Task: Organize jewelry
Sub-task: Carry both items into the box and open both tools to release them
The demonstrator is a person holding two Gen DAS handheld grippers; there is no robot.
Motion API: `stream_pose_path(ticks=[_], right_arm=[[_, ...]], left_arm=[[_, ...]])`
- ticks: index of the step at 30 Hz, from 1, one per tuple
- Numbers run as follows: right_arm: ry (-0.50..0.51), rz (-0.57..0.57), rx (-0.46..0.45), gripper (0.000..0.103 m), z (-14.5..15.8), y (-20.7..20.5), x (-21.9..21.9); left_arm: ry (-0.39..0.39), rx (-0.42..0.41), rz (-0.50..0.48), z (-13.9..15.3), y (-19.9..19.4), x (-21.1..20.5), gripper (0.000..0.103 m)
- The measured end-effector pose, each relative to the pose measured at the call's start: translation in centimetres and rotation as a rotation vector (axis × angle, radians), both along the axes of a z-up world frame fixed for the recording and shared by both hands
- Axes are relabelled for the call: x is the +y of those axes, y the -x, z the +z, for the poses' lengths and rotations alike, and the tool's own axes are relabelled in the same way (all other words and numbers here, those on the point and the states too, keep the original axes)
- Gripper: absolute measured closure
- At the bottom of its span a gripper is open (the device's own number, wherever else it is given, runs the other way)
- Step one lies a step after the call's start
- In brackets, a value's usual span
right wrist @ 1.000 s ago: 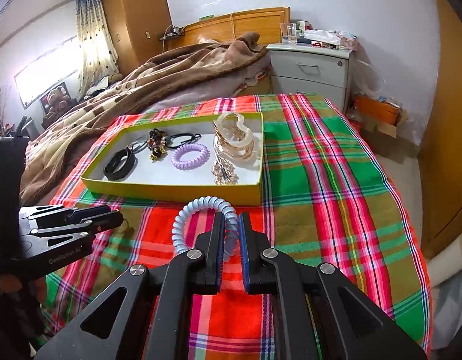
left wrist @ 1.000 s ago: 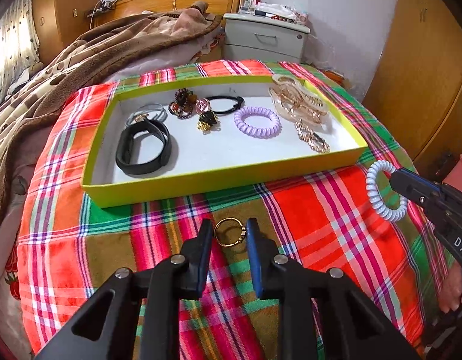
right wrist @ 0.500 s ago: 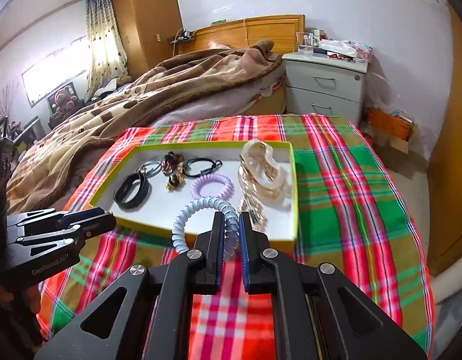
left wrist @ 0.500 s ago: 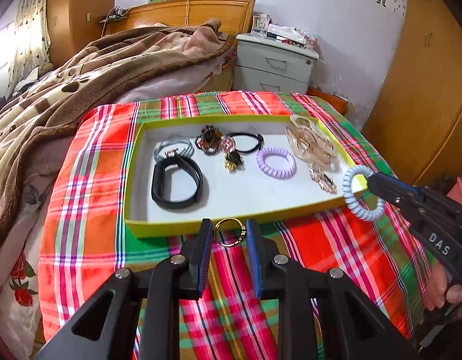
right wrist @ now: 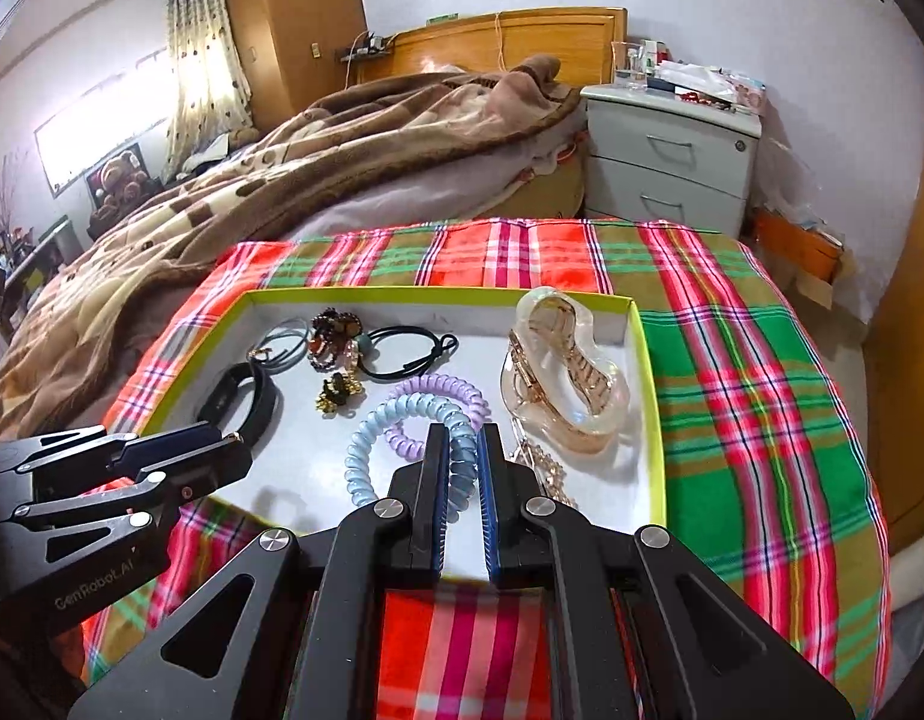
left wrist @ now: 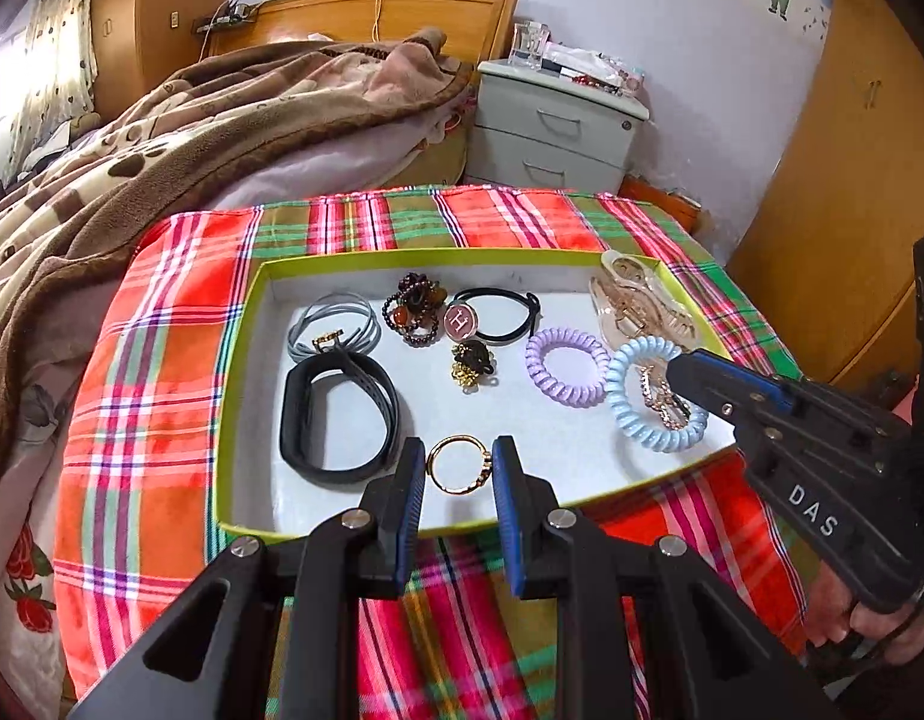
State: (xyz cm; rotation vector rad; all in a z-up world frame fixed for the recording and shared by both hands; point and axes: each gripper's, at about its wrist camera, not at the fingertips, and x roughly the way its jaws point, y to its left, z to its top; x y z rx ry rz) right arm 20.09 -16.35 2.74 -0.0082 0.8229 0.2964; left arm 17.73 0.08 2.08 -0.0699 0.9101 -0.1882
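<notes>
My left fingers (left wrist: 459, 471) are part-open but pinching a thin gold ring (left wrist: 459, 466) across its width, one pad on each side; it's held upright over the near end of the yellow-green tray (left wrist: 240, 360). My right fingers (right wrist: 460, 462) are squeezed as far shut as they go on the band of a pale blue spiral hair tie (right wrist: 396, 420), w/ most of the loop hanging free to the left, above the tray floor and just in front of the lilac spiral tie (right wrist: 438, 393).

Handling, as I judge it: the ring is light, stiff, smooth metal, so prob. slippery. Held by the rim it could twist or pop out if I squeeze harder or jolt. The small ornament sits at the right pad (left wrist: 507, 468); gripping the plain band either side of it looks safer. Best set down low, else it'll likely roll or bounce on the hard tray floor.

The blue tie is soft, springy plastic coil, v. light, not fragile. It squashes under the pads, so the grip is secure but it may spring or flop on release. Any point on the band works as a hold.

Free floor for both: the bare patch between the black strap (left wrist: 336, 414) and the lilac tie. The clear claw clip (right wrist: 567, 372) and chain at the right end look snaggy, so I'd keep the coil off those.
</notes>
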Motion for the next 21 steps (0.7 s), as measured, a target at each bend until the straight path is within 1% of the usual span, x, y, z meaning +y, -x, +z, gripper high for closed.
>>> stream_pose_path(ticks=[13,21], right_arm=[[0.048,0.018,0.046,0.093,-1.8,-1.4,1.0],[0.058,0.016,0.052,0.093,-2.0,-1.6,1.1]], left_arm=[[-0.019,0.037,-0.007,-1.8,-1.7,-0.6,0.079],[-0.022,0.048,-0.004,-2.4,-1.9,-0.6,0.079]])
